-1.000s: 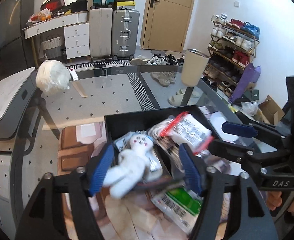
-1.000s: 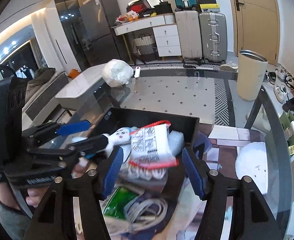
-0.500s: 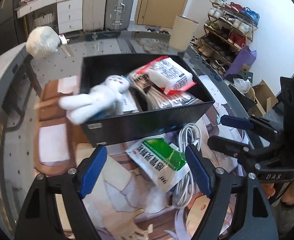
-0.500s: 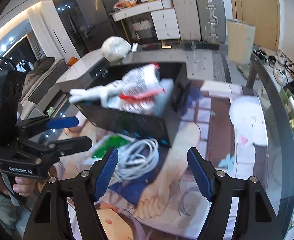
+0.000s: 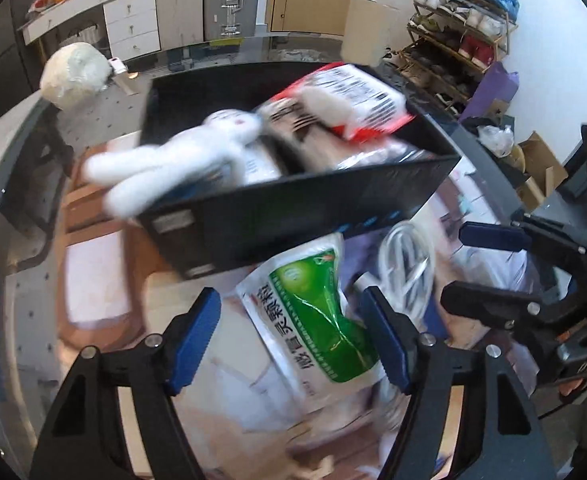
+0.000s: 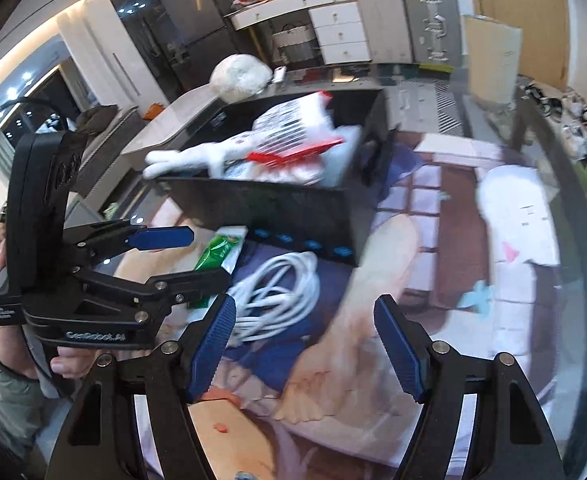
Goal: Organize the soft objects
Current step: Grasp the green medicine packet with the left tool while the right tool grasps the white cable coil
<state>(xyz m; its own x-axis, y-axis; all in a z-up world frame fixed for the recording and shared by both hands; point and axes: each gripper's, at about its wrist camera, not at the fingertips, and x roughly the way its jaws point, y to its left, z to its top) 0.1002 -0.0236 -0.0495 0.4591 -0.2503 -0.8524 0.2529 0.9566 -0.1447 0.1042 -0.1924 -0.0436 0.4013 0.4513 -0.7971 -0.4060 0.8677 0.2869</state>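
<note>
- The left gripper (image 5: pixel 293 336) is standing with its jaws apart around the green-and-white packet (image 5: pixel 317 316) on the table; the packet is lying between the blue pads, which are not pressing it. These jaws have just been closing a little.
- The right gripper (image 6: pixel 305 348) is hanging open with nothing gripped, over the printed mat (image 6: pixel 365 320) that is covering the glass table (image 6: pixel 573 208).
- A coiled white cable (image 6: pixel 277 296) is lying just beside the right gripper's left pad, next to the packet and in front of the black box (image 5: pixel 293 216).
- The packet's far end is touching or slipping under the box's near wall; which one is hard to tell through the blur.
- Inside the box, a white plush doll (image 5: pixel 181 160) is lying with its legs hanging over the near left corner, beside a red-edged white packet (image 5: pixel 345 100) that is resting on other wrapped goods.
- A white fluffy ball (image 6: pixel 239 76) is sitting on the table beyond the box.
- A person's hand (image 6: pixel 63 364) is holding the left gripper's handle.
</note>
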